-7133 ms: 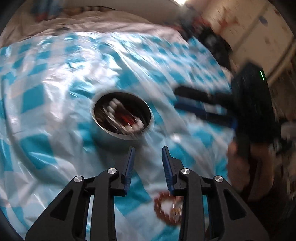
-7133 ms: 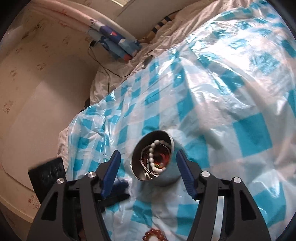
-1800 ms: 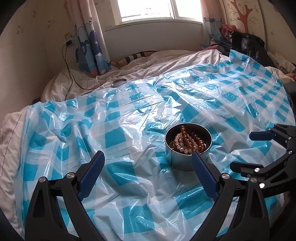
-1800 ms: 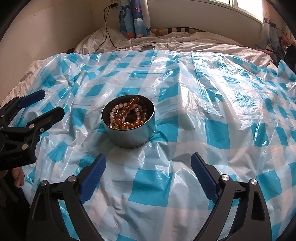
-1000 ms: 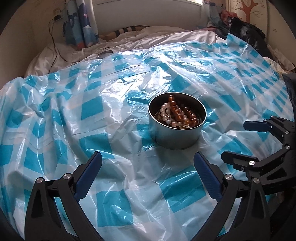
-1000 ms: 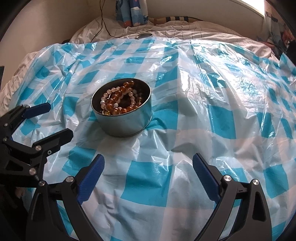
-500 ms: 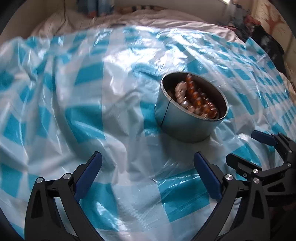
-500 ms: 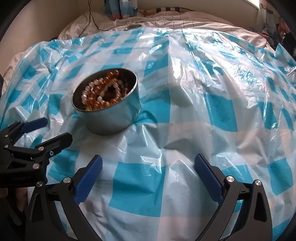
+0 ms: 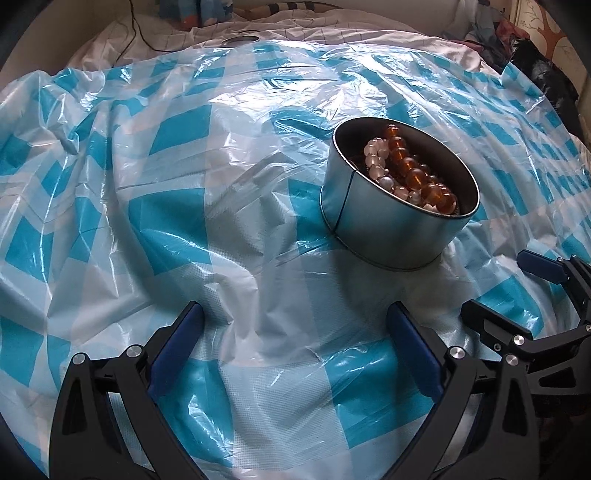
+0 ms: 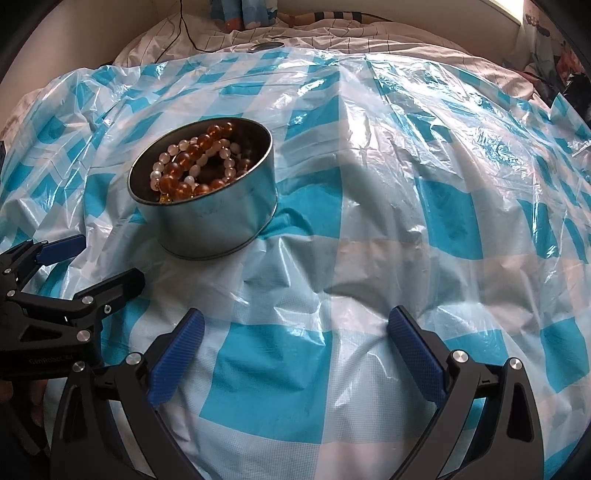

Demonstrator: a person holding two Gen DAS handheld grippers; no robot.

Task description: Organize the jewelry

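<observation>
A round metal tin (image 9: pixel 388 229) stands on the blue-and-white checked plastic sheet (image 9: pixel 184 166). It holds amber bead bracelets (image 9: pixel 417 177) and pale bead bracelets (image 9: pixel 376 162). It also shows in the right wrist view (image 10: pixel 218 225), with the beads (image 10: pixel 192 170) inside. My left gripper (image 9: pixel 293 325) is open and empty, low over the sheet, with the tin ahead to its right. My right gripper (image 10: pixel 293 328) is open and empty, with the tin ahead to its left. Each gripper shows in the other's view, the right (image 9: pixel 517 284) and the left (image 10: pixel 85 262).
The sheet covers a bed with white bedding (image 10: pixel 369 33). A small round metal lid (image 9: pixel 242 40) lies at the sheet's far edge. A black cable (image 9: pixel 136 33) and a blue curtain (image 9: pixel 195 11) are behind it. Dark clothes (image 9: pixel 543 74) lie at the far right.
Both grippers have dropped lower and closer to the sheet, staying open and empty. The tin now looks larger and nearer in both views.
</observation>
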